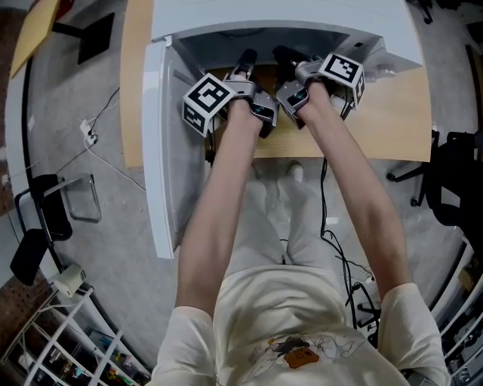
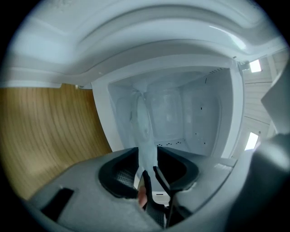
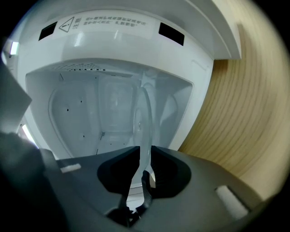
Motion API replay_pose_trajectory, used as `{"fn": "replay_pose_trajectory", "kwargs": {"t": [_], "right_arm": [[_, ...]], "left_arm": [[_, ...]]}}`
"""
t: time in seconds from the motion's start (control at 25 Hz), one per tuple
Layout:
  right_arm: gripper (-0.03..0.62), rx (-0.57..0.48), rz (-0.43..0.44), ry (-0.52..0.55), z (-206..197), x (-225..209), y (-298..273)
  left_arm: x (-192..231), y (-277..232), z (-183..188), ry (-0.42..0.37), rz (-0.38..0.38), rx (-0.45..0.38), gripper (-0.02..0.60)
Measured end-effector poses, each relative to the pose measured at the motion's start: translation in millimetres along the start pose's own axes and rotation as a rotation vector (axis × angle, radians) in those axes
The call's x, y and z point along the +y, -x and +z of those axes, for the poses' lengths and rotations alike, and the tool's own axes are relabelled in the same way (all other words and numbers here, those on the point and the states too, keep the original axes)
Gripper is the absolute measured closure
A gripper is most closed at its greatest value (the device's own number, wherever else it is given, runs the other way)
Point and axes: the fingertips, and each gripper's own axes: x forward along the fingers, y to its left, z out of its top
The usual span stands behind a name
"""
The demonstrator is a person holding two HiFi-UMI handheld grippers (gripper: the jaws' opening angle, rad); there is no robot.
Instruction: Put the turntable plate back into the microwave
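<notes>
I have both tools pushed up to the mouth of the microwave (image 1: pixel 302 19). It sits on the wooden table (image 1: pixel 392 113) with its door (image 1: pixel 162 151) swung out on the microwave's left side. In the head view my left gripper (image 1: pixel 245 64) and my right gripper (image 1: pixel 285 60) sit side by side, close together, with their tips at the microwave's opening. The plate itself I cannot pick out from up there.

The gripper views show it. The glass turntable plate (image 3: pixel 144 118) appears edge-on as a thin pale band, rising from between the jaws in front of the microwave's white cavity (image 3: pixel 81 118).

In the right gripper view my jaws are drawn in on the plate's near rim. Both pads lie against the glass, so the right gripper is pinching it. The rest of the plate reaches away from the tips into the microwave's opening. I cannot tell whether its far rim touches the microwave's floor.

In the left gripper view the rim of the same plate lies between my left jaws, a little left of their middle. These jaws stand spread, wider than the right pair, and I do not see their pads pressing the glass. The left gripper straddles the rim at the microwave's mouth without clamping it.
</notes>
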Motion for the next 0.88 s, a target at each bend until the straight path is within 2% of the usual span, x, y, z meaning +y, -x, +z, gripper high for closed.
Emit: {"fn": "replay_pose_trajectory", "kwargs": {"t": [0.12,0.2,0.56,0.76,0.88], "right_arm": [[0.526,0.001,0.003,-0.007,-0.5,0.1,0.6],[0.549,0.001,0.012,-0.003,-1.5,3.2,1.5],[0.53,-0.006,0.036,0.021,-4.3,19.0,3.8],[0.53,-0.002,0.038,0.024,-7.3,16.3,19.6],[0.53,0.01,0.023,0.06,-12.4,12.2,37.4]], "left_arm": [[-2.2,-1.9,1.1,-0.01,-0.003,0.002,0.463],[-2.7,-2.6,1.7,-0.013,-0.001,0.001,0.465],[-5.3,-4.2,2.8,-0.022,-0.001,0.013,0.468],[-13.8,3.0,-7.9,-0.072,-0.001,0.03,0.472],[-18.9,13.2,-20.5,-0.127,0.006,0.048,0.497]]}}
